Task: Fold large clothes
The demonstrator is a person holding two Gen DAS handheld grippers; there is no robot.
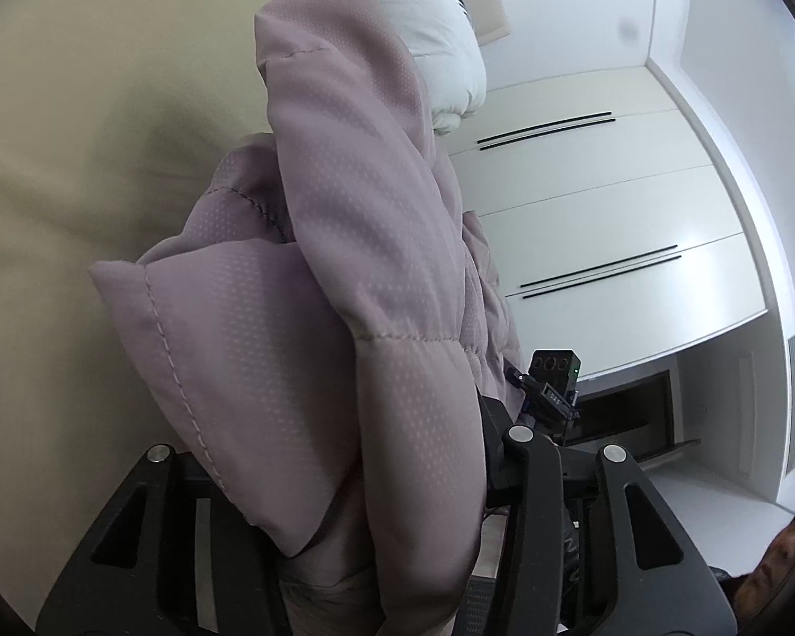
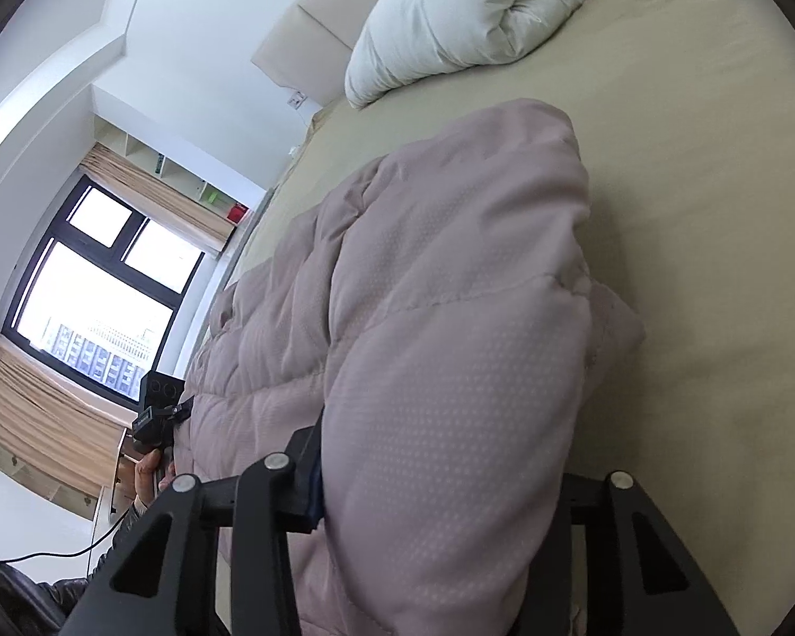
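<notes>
A large mauve quilted puffer jacket [image 1: 355,286] hangs from my left gripper [image 1: 392,546], which is shut on a thick fold of it above the beige bed [image 1: 79,169]. In the right wrist view the same jacket [image 2: 450,371] bulges between the jaws of my right gripper [image 2: 440,519], which is shut on it; the rest lies bunched on the bed [image 2: 689,185] toward the left. The other gripper shows in each view, the right one in the left wrist view [image 1: 551,387] and the left one in the right wrist view [image 2: 156,408]. Both sets of fingertips are hidden by the fabric.
A white duvet and pillow [image 2: 477,16] lie at the head of the bed by a padded headboard [image 2: 318,37]. White wardrobe doors [image 1: 609,201] stand on one side, a window with curtains [image 2: 95,307] on the other.
</notes>
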